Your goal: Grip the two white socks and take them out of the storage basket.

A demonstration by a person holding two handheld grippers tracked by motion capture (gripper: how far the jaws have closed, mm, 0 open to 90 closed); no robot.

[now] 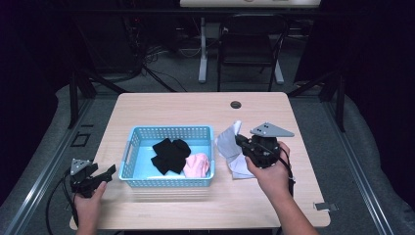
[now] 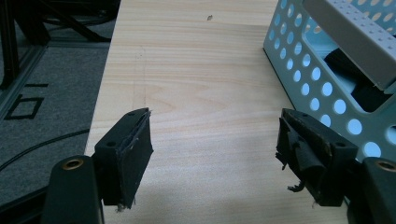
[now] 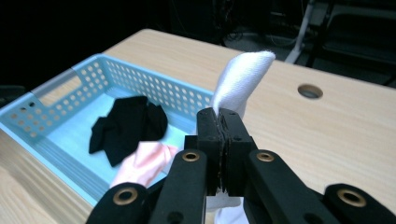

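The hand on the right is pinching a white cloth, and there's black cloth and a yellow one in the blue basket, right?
Almost. The right gripper does pinch the white cloth, and the black cloth lies in the blue basket, but the other cloth there is pink, not yellow, as the high view shows.

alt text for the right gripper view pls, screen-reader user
The right claw, jaws shut, pinches a white cloth that sticks up above a light wooden table. To its left, a light blue perforated basket holds a black cloth and a pink cloth.
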